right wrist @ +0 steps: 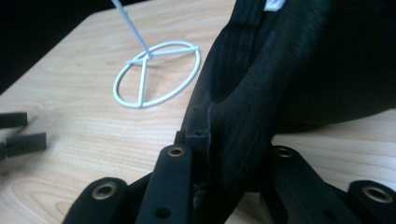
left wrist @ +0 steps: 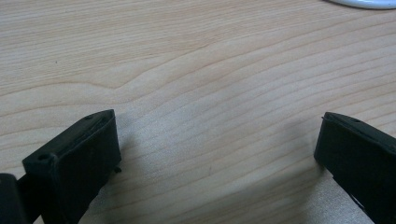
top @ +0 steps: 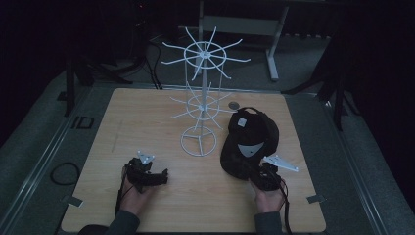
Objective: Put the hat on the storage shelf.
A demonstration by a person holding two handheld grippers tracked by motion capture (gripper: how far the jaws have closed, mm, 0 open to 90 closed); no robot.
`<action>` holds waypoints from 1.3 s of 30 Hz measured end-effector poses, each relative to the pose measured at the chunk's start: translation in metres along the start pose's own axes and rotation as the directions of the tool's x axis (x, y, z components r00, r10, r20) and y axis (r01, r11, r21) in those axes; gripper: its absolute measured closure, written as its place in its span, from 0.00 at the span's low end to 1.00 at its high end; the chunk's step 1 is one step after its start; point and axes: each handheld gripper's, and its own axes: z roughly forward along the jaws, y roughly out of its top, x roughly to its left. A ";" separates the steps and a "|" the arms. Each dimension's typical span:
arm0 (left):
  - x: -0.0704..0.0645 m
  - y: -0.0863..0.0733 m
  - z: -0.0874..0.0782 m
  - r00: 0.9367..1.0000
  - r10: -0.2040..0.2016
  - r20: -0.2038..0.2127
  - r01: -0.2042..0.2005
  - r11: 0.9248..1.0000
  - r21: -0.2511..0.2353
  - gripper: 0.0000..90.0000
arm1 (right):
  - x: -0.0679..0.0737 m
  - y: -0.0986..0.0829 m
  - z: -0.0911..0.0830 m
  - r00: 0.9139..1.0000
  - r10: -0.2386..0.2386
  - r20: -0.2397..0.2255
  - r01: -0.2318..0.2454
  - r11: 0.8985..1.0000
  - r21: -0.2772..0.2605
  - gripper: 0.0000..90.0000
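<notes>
A black cap (top: 252, 137) lies on the right half of the wooden table (top: 147, 112), its inside facing up with a white label. My right gripper (top: 254, 174) is at the cap's near edge and is shut on the cap's fabric edge (right wrist: 289, 70); the fabric is pinched between the two jaws of the right gripper (right wrist: 229, 154). My left gripper (top: 164, 176) rests low over bare wood at the near left. In the left gripper view the left gripper (left wrist: 217, 140) stands open with nothing between its fingers. A white wire hook rack (top: 201, 98) stands mid-table, left of the cap.
The rack's ring base (right wrist: 156, 74) sits close to the cap's left side. A small grey disc (top: 234, 104) lies behind the cap. The left gripper's fingers (right wrist: 18, 135) appear at the far left of the right gripper view. A cable loop (top: 64, 173) lies off the table's left edge.
</notes>
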 end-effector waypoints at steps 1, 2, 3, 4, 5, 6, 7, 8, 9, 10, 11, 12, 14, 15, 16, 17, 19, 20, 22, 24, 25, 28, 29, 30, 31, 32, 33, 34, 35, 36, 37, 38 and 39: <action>0.000 0.000 0.000 1.000 0.000 0.000 0.000 1.000 0.000 0.00 | 0.000 0.001 -0.001 1.000 0.003 0.000 -0.003 1.000 -0.005 0.89; 0.000 0.000 0.000 1.000 0.000 0.000 0.000 1.000 0.000 0.00 | -0.001 0.001 -0.002 1.000 0.005 0.002 -0.005 1.000 -0.011 0.90; 0.000 0.000 0.000 1.000 0.000 0.000 0.000 1.000 0.000 0.00 | -0.001 0.001 -0.002 1.000 0.005 0.002 -0.005 1.000 -0.011 0.90; 0.000 0.000 0.000 1.000 0.000 0.000 0.000 1.000 0.000 0.00 | 0.000 0.002 -0.003 1.000 0.008 0.003 -0.008 1.000 -0.018 0.91; 0.000 0.000 0.000 1.000 0.000 0.000 0.000 1.000 0.000 0.00 | 0.000 0.002 -0.004 1.000 0.006 0.003 -0.006 1.000 -0.022 0.91; 0.000 0.000 0.000 1.000 0.000 0.000 0.000 1.000 0.000 0.00 | 0.000 0.003 -0.004 1.000 0.006 0.004 -0.006 1.000 -0.025 0.91; 0.000 0.000 0.000 1.000 0.000 0.000 0.000 1.000 0.000 0.00 | 0.000 0.003 -0.005 1.000 0.005 0.005 -0.005 1.000 -0.026 0.92; 0.000 0.000 0.000 1.000 0.000 0.000 0.000 1.000 0.000 0.00 | 0.000 0.003 -0.005 1.000 0.005 0.005 -0.005 1.000 -0.026 0.92; 0.000 0.000 0.000 1.000 0.000 0.000 0.000 1.000 0.000 0.00 | 0.001 0.005 -0.006 1.000 0.007 0.007 -0.007 0.999 -0.033 0.92; 0.000 0.000 0.000 1.000 0.000 0.000 0.000 1.000 0.000 0.00 | 0.001 0.006 -0.006 1.000 0.006 0.009 -0.006 0.999 -0.037 0.93; 0.000 0.000 0.000 1.000 0.001 0.000 -0.001 1.000 0.001 0.00 | 0.001 0.006 -0.007 1.000 0.007 0.010 -0.007 0.999 -0.040 0.93; 0.000 0.000 0.000 1.000 0.001 0.000 -0.001 1.000 0.001 0.00 | 0.001 0.007 -0.007 1.000 0.006 0.012 -0.006 0.999 -0.044 0.94; 0.000 0.000 0.000 1.000 0.001 0.000 -0.001 1.000 0.001 0.00 | 0.001 0.008 -0.009 1.000 0.005 0.017 -0.004 0.999 -0.054 0.95; 0.000 0.000 0.000 1.000 0.001 0.000 -0.001 1.000 0.001 0.00 | 0.001 0.008 -0.010 1.000 0.006 0.018 -0.005 0.998 -0.060 0.95; 0.000 0.000 0.000 1.000 0.001 0.000 -0.001 1.000 0.001 0.00 | 0.001 0.008 -0.010 1.000 0.005 0.018 -0.004 0.998 -0.067 0.96; 0.000 0.000 0.000 1.000 0.001 0.000 -0.001 1.000 0.001 0.00 | 0.001 0.008 -0.010 1.000 0.005 0.018 -0.004 0.998 -0.067 0.96; 0.000 0.000 0.000 1.000 0.001 0.000 -0.001 1.000 0.001 0.00 | 0.003 0.009 -0.012 1.000 -0.006 0.018 0.007 0.997 -0.072 0.96; 0.000 0.000 0.000 1.000 0.001 0.000 -0.001 1.000 0.001 0.00 | 0.003 0.009 -0.012 1.000 -0.007 0.019 0.009 0.997 -0.073 0.96; 0.000 0.000 0.000 1.000 0.001 0.000 -0.001 1.000 0.001 0.00 | 0.003 0.010 -0.012 1.000 -0.006 0.021 0.007 0.997 -0.077 0.96; 0.000 0.000 0.000 1.000 0.000 0.000 0.000 1.000 0.001 0.00 | 0.003 0.010 -0.012 1.000 -0.007 0.021 0.009 0.997 -0.078 0.96; 0.000 0.000 0.000 1.000 0.000 0.000 0.000 1.000 0.001 0.00 | 0.003 0.010 -0.013 1.000 -0.012 0.026 0.014 0.997 -0.082 0.96; 0.000 0.000 0.000 1.000 0.001 0.000 -0.001 1.000 0.001 0.00 | 0.004 0.011 -0.014 0.999 -0.015 0.028 0.018 0.996 -0.083 0.96; 0.000 0.000 0.000 1.000 0.000 0.000 0.000 1.000 0.001 0.00 | 0.004 0.012 -0.015 0.999 -0.023 0.031 0.025 0.996 -0.085 0.96; 0.000 0.000 0.000 1.000 0.000 0.000 0.000 1.000 0.000 0.00 | 0.005 0.012 -0.015 0.999 -0.026 0.032 0.029 0.996 -0.088 0.96; 0.000 0.000 0.000 1.000 0.001 0.000 -0.001 1.000 0.000 0.00 | 0.005 0.013 -0.015 0.999 -0.027 0.033 0.030 0.996 -0.089 0.96; 0.000 0.000 0.000 1.000 0.001 0.000 -0.001 1.000 0.000 0.00 | 0.005 0.013 -0.015 0.999 -0.027 0.033 0.030 0.996 -0.089 0.96; 0.000 0.000 0.000 1.000 0.000 0.000 0.000 1.000 0.000 0.00 | 0.005 0.013 -0.016 0.999 -0.028 0.033 0.031 0.996 -0.088 0.96; 0.000 0.000 0.000 1.000 0.000 0.000 0.000 1.000 0.000 0.00 | 0.005 0.014 -0.016 0.999 -0.030 0.033 0.033 0.995 -0.090 0.96; 0.000 0.000 0.000 1.000 0.000 0.000 0.000 1.000 0.000 0.00 | 0.006 0.015 -0.017 0.998 -0.040 0.040 0.043 0.995 -0.092 0.96; 0.000 0.000 0.000 1.000 0.001 0.000 -0.001 1.000 0.001 0.00 | 0.006 0.015 -0.017 0.998 -0.044 0.043 0.048 0.994 -0.094 0.96; 0.000 0.000 0.000 1.000 0.000 0.000 0.000 1.000 0.000 0.00 | 0.007 0.016 -0.017 0.998 -0.047 0.045 0.051 0.994 -0.094 0.96; 0.000 0.000 0.000 1.000 0.000 0.000 0.000 1.000 0.000 0.00 | 0.007 0.016 -0.017 0.998 -0.048 0.046 0.053 0.994 -0.095 0.96; 0.000 0.000 0.000 1.000 -0.001 0.000 0.001 1.000 0.000 0.00 | 0.007 0.016 -0.017 0.998 -0.048 0.046 0.053 0.994 -0.095 0.96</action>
